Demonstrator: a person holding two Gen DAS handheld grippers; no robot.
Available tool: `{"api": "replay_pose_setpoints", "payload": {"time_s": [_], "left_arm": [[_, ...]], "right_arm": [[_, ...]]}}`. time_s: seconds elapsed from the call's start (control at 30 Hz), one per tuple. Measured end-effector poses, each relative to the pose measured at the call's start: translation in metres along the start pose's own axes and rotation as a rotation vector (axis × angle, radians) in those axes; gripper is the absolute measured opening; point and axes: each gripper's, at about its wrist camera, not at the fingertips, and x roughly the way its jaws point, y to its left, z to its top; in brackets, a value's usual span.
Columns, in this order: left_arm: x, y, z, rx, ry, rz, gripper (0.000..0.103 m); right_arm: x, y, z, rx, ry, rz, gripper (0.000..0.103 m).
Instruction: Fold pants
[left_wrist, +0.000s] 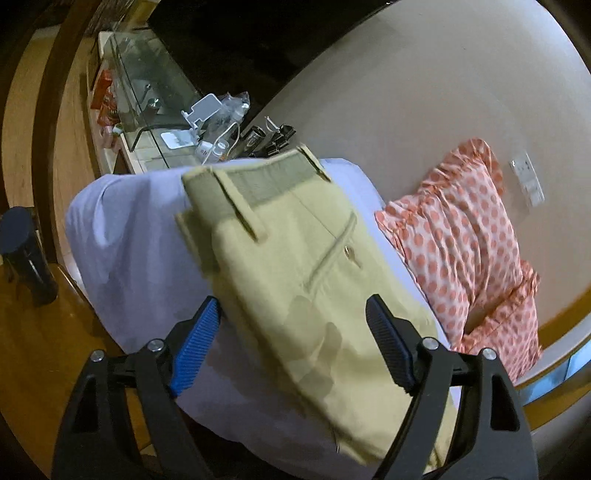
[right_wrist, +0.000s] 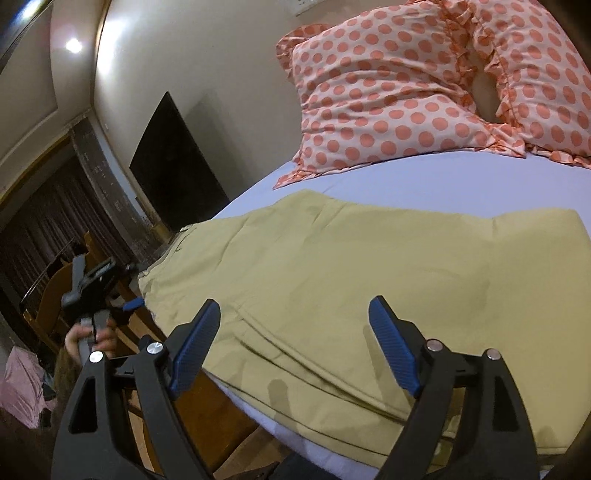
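The khaki pants (left_wrist: 303, 266) lay flat on the bed (left_wrist: 125, 236), over its pale lavender sheet, folded lengthwise with one leg on the other. In the left wrist view the waistband (left_wrist: 255, 181) with its belt loops sat toward the upper middle of the frame, close to the far edge of the mattress, and a buttoned back pocket (left_wrist: 336, 243) showed just below it. A wide strip of bare sheet ran along the left of the pants; a narrower strip lay on their right, before the polka-dot pillows (left_wrist: 465, 229) against the wall.

The left tongs (left_wrist: 291, 314) were spread wide, holding nothing, one blue pad over the sheet and the other over the cloth.

In the right wrist view the pants (right_wrist: 369, 266) stretched across the middle of the frame, their near long edge running along the bed's near edge at the lower centre. The right tongs (right_wrist: 291, 314) were likewise spread and empty above that edge. The left tongs (right_wrist: 131, 304) showed at the left of the frame beside the waist end, held in a hand (right_wrist: 92, 341). The pillows (right_wrist: 399, 92) filled the upper right, with bare sheet between them and the pants.
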Motion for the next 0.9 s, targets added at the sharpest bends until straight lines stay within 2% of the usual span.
{"api": "replay_pose_setpoints", "payload": {"time_s": [0.17,0.23,0.3,0.4,0.47,0.5,0.53,0.57,0.63,0.67,0.73,0.83,0.87,0.9], "left_arm": [[0.005,0.000,0.007,-0.014,0.035,0.008,0.081],[0.002,-0.002,0.006,-0.022,0.042,-0.012,0.078],[-0.002,-0.014,0.006,0.010,0.055,-0.079,0.072],[0.007,-0.026,0.009,0.052,0.060,-0.033,0.070],[0.020,-0.019,0.013,0.007,0.080,-0.008,0.061],[0.022,-0.016,0.014,-0.007,0.071,-0.003,0.050],[0.024,-0.013,0.017,-0.021,0.056,0.006,0.033],[0.028,-0.009,0.020,-0.038,0.053,0.022,0.021],[0.032,-0.013,0.024,-0.017,0.054,0.069,0.011],[0.033,-0.031,0.025,0.069,0.040,0.136,0.010],[0.027,-0.081,0.021,0.272,-0.021,0.217,0.008],[0.015,-0.154,0.002,0.480,-0.054,0.167,0.007],[0.010,-0.195,-0.018,0.605,-0.072,0.135,0.007],[0.007,-0.216,-0.031,0.670,-0.077,0.111,0.007]], "right_arm": [[0.005,0.000,-0.001,0.009,0.013,0.009,0.086],[0.008,-0.002,-0.001,0.015,0.017,0.007,0.086],[0.009,-0.004,-0.001,0.021,0.020,0.005,0.087],[0.012,-0.008,-0.002,0.037,0.024,0.006,0.087],[0.009,-0.009,-0.003,0.041,0.018,0.009,0.087],[0.007,-0.009,-0.003,0.040,0.013,0.010,0.087],[0.003,-0.010,-0.003,0.039,0.006,0.009,0.087],[-0.001,-0.011,-0.002,0.040,-0.004,0.010,0.087],[-0.009,-0.015,0.000,0.039,-0.026,0.006,0.087],[-0.015,-0.018,0.001,0.038,-0.040,-0.002,0.087],[-0.026,-0.025,0.004,0.042,-0.067,-0.020,0.088],[-0.052,-0.046,0.009,0.078,-0.132,-0.067,0.088],[-0.066,-0.057,0.010,0.098,-0.165,-0.099,0.088],[-0.076,-0.065,0.010,0.117,-0.190,-0.123,0.088]]}}
